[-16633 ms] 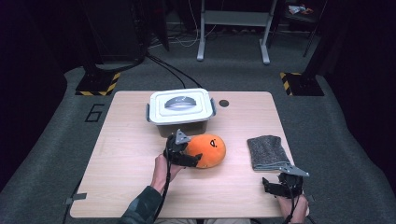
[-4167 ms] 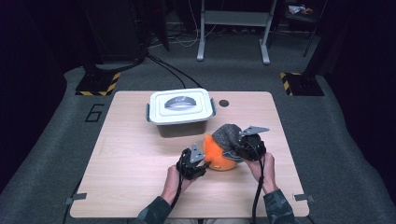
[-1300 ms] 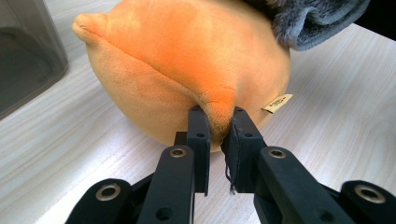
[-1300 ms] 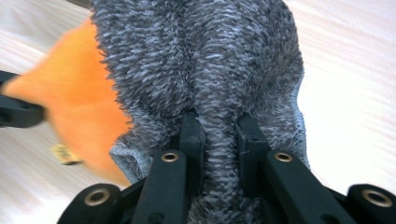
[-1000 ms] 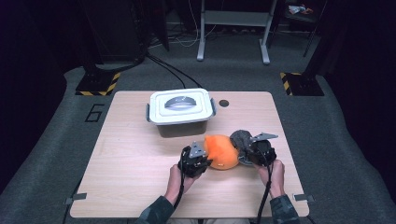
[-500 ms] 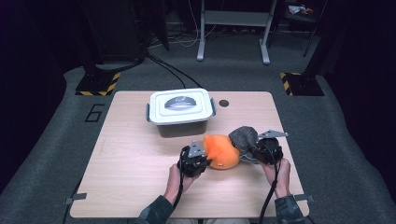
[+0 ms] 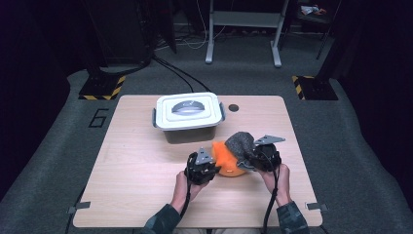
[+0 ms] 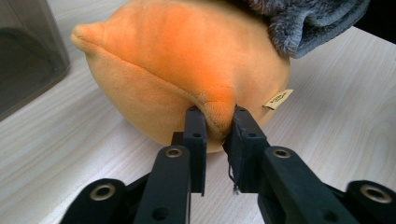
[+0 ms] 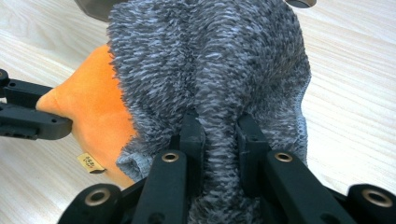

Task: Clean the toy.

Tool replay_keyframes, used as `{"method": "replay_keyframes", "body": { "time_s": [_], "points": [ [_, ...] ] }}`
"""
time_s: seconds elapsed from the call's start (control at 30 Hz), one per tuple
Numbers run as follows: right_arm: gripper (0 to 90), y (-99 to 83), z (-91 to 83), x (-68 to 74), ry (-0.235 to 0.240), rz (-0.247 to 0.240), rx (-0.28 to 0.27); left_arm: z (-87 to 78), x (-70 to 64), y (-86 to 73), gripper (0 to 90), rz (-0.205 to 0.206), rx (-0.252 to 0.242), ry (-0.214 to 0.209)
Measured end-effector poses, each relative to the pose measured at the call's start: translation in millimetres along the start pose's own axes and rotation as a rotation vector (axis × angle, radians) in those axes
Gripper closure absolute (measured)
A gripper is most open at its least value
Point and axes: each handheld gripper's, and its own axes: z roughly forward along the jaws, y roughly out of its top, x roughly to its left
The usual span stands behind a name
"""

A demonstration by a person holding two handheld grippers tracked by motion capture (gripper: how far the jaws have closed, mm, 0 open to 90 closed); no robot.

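High view looks from above my side, facing forward and down: whole table (image 7: pixel 146 195), floor beyond. Camera on my left gripper (image 8: pixel 215 126) sits very near orange plush (image 8: pixel 187 60), looking along jaws. Camera on my right gripper (image 9: pixel 219 130) equally near grey cloth (image 9: pixel 210 56). All three share plush and cloth, right of table centre.

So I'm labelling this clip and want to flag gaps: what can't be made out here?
- Left gripper view: print on the tag of the orange plush is too small.
- High view: contents of the lidded box, hidden by its lid.
- Right gripper view: the plush's far side, covered by the grey cloth.
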Motion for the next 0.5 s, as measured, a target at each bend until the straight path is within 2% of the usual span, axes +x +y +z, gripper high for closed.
{"method": "replay_keyframes", "body": {
  "time_s": [0.1, 0.17, 0.27, 0.33, 0.4, 0.5],
  "points": [
    [76.3, 1.0, -0.2, -1.2, -0.003, -0.006, 0.005, -1.2, -0.5, 0.0, 65.8, 0.011, 0.0, 0.018],
    [76.3, 1.2, 0.4, -2.0, -0.006, -0.006, 0.007, -1.8, -1.2, -0.4, 56.3, 0.025, 0.002, 0.055],
    [76.3, 1.7, 1.4, -3.1, -0.008, -0.013, 0.007, -0.6, -2.7, -1.9, 48.3, 0.037, -0.004, 0.087],
    [76.3, 2.0, 1.9, -2.8, -0.007, -0.001, 0.003, 1.3, -3.9, -2.3, 46.5, 0.048, -0.002, 0.094],
    [76.3, 1.8, 1.7, -3.5, -0.007, -0.009, 0.006, 4.0, -5.6, -2.3, 44.7, 0.063, 0.01, 0.095],
    [76.3, 1.2, 1.5, -2.4, -0.008, 0.001, 0.005, 10.2, -9.9, -2.3, 48.0, 0.084, 0.021, 0.097]
  ]
}}
